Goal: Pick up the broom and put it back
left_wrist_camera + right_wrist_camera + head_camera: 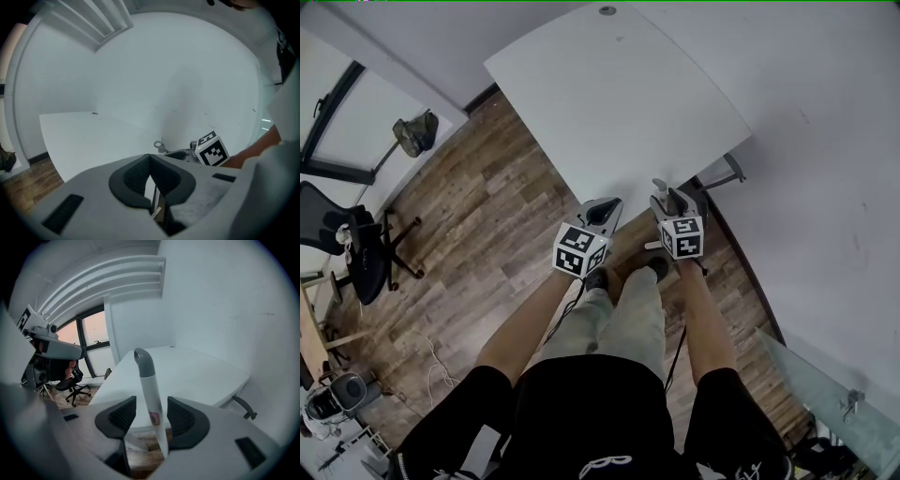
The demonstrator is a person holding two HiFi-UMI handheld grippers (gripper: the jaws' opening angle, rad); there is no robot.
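Right hand-held gripper has its jaws a bit apart around the broom stick. Left hand-held gripper is closed and empty. That stick looks light, stiff and slippery, so squeeze its middle.

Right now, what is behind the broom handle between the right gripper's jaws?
The table spreads behind the broom handle, with the wall beyond. The handle's lower end and the broom head are hidden below the right gripper.
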